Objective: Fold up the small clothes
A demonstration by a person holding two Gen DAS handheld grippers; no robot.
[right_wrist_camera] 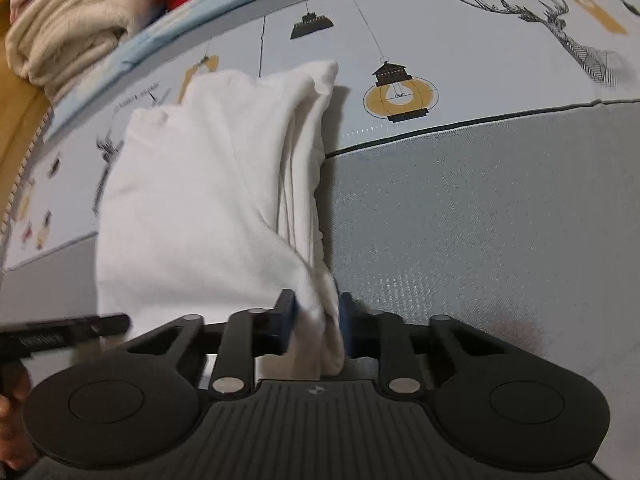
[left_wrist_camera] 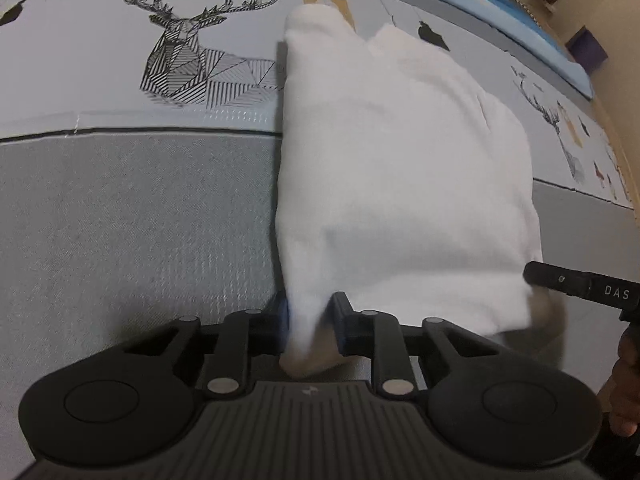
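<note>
A white garment [left_wrist_camera: 400, 168] lies partly folded on a printed grey bed cover [left_wrist_camera: 132, 216]. My left gripper [left_wrist_camera: 310, 320] is shut on the garment's near left corner, which bunches between the fingers. My right gripper [right_wrist_camera: 316, 320] is shut on the garment's [right_wrist_camera: 200, 200] near right corner, where several layered folds gather. The near edge is lifted off the cover between the two grippers. The right gripper's finger [left_wrist_camera: 580, 284] shows at the right edge of the left wrist view. The left gripper's finger [right_wrist_camera: 64, 330] shows at the left edge of the right wrist view.
The bed cover [right_wrist_camera: 500, 220] has deer and lantern prints on its far band. A pile of cream and red fabrics [right_wrist_camera: 76, 12] lies beyond the bed's far left edge. A light blue sheet [left_wrist_camera: 520, 12] borders the far side.
</note>
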